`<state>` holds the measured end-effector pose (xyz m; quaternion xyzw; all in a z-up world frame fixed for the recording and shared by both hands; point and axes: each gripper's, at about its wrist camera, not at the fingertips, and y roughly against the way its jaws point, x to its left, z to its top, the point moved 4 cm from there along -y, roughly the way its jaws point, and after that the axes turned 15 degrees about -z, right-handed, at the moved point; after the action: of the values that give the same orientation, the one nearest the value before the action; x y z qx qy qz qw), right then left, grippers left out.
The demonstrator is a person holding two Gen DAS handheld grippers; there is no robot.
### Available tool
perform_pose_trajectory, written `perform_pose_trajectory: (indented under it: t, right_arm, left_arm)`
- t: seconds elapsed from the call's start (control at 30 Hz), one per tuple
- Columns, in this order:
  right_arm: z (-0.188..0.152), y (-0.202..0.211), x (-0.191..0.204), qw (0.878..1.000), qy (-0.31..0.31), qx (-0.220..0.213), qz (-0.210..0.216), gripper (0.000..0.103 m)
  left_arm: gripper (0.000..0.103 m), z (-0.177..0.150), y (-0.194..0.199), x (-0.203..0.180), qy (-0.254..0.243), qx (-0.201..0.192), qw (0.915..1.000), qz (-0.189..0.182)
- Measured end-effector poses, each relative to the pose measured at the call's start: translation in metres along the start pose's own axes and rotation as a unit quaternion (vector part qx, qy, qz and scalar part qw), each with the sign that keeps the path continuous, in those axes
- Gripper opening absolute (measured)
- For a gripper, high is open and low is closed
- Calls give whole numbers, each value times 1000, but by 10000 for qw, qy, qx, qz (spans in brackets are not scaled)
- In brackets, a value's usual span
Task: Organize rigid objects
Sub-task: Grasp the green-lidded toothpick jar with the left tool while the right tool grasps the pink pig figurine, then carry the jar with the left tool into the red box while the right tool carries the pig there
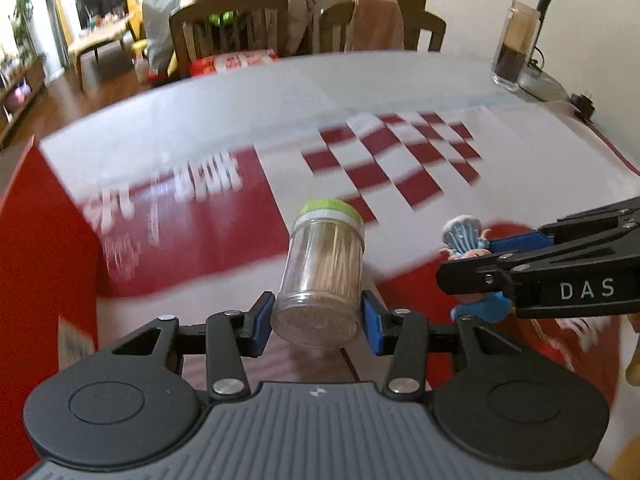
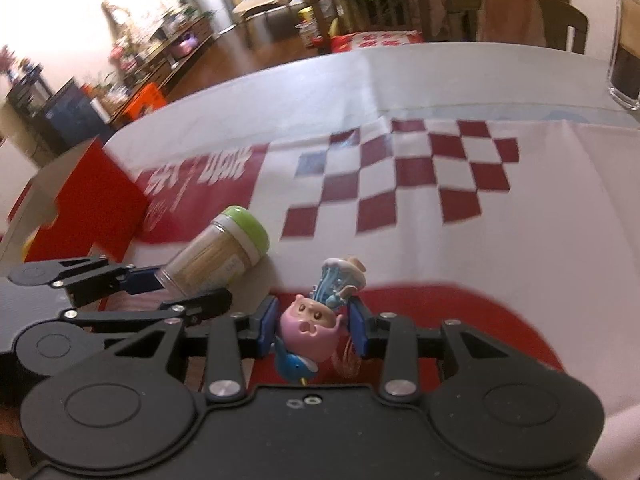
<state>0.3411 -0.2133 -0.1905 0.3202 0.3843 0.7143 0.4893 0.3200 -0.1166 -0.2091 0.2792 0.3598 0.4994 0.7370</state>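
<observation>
A dining room lies beyond my grippers: wooden chairs point(image 1: 228, 24) draped with clothes at the far edge of the table point(image 2: 440, 76), which is covered by a white sheet with a red checker pattern point(image 1: 396, 160) and red lettering. A red box point(image 1: 48, 248) sits off to the left of my left gripper point(image 1: 318, 314). Far ahead on the right stand a glass jar point(image 1: 514, 46) with a dark layer at the bottom and the base of a desk lamp point(image 1: 540, 80) just behind it.

My left gripper is narrowed onto a clear toothpick jar point(image 1: 324, 276) with a green lid, its blue pads point(image 1: 370, 324) pressing the sides near the base; the jar tilts away from me, lid forward, and seems lifted off the sheet, though blur makes that hard to judge.

My right gripper point(image 2: 314, 326), just to the right of the left one, is closed about as narrowly on a small toy figure point(image 2: 308, 324), pink-faced with a blue body below and a pale blue piece sticking up ahead of the fingers
</observation>
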Motion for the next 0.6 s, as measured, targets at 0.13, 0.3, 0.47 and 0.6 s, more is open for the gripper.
perform_pose_trajectory:
  t: [0.13,0.3,0.47,0.6]
  right_arm:
    - [-19,7,5,9996,265,136,20,37]
    - [-31,8,9,9989,421,207,-41,37]
    - [-32,8,9,9990,408,147,-66,37]
    - [-33,8,8,9992,371,156,-40,37]
  left_arm:
    - [45,-19,10,-11,59,71,9999,-81]
    - [45,-27,9,-14,66,195,9998,-11]
    - [47,-24,4,-15,-19,346,9994,-40]
    - [53,-13,-3,-17,-145,382,9991,-68]
